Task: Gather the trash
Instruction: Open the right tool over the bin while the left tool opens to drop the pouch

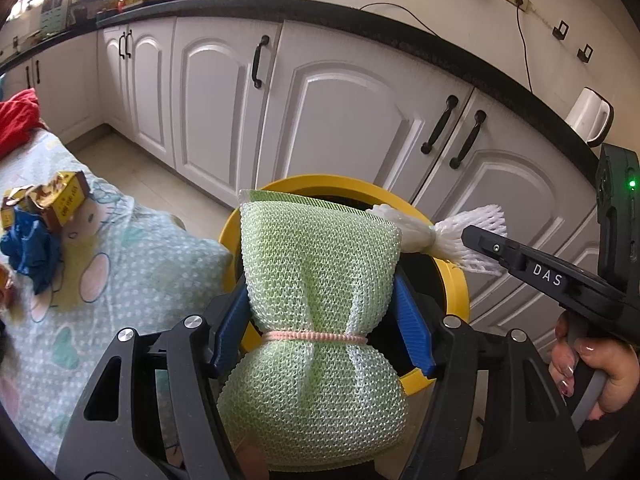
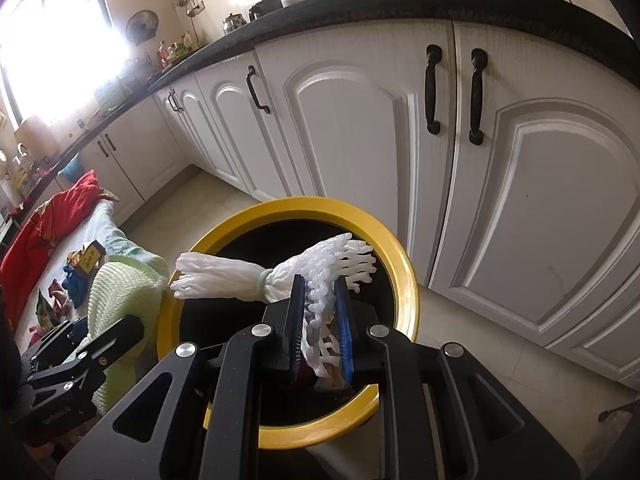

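- Left tool (image 1: 320, 312) clamped on green mesh bundle (image 1: 320, 280), held above yellow-rimmed bin (image 1: 456, 280).
- Right tool (image 2: 320, 312) pinching white foam net (image 2: 280, 272) over bin mouth.
- Neither dropped yet.
- Left on bench (image 1: 132, 256): brown carton (image 1: 60, 200), blue wrapper (image 1: 28, 248).

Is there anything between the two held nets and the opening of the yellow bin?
Nothing visible. The green net in the left gripper and the white net in the right gripper hang over the open bin.
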The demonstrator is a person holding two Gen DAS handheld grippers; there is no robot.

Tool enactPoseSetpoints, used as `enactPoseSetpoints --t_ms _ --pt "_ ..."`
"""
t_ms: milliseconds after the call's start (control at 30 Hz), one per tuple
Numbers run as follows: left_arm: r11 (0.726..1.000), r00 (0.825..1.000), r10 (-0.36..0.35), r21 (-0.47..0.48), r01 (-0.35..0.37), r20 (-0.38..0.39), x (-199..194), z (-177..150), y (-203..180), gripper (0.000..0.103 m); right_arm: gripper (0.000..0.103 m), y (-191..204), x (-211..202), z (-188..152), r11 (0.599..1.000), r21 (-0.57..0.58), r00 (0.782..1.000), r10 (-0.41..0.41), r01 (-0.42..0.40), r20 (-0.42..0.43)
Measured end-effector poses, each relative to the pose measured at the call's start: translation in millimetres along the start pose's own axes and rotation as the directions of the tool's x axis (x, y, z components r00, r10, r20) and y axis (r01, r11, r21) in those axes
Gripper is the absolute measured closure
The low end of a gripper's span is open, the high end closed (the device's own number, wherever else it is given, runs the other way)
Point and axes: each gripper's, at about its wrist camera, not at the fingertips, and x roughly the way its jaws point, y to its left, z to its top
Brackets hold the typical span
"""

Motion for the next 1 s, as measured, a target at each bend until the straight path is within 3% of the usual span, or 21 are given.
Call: enactPoseSetpoints --t_ms 233,333,800,1000 --pt "1.000 1.000 -0.006 -0.008 0.006 -0.017 10.5 -0.3 0.3 0.043 0.084 -3.6 5.2 0.2 1.000 0.019 1.000 0.007 -0.007 -0.012" --pt "1.000 1.000 -0.004 -0.012 0.004 -0.022 13.6 -0.6 1.0 0.041 0.074 -6.7 5.7 -0.3 0.999 0.035 1.000 0.010 -0.010 -0.011" --pt "0.999 1.000 0.024 -0.036 -0.024 0.000 -0.4 0.5 12.2 0.012 0.054 -10.9 3.4 0.4 0.997 0.071 1.000 0.002 -0.003 0.004" --pt "0.998 0.998 0.048 -0.049 -0.046 0.035 -19.3 -0.3 19.7 0.011 0.051 -4.0 -1.2 1.3 0.998 0.058 1.000 0.009 -0.010 0.016"
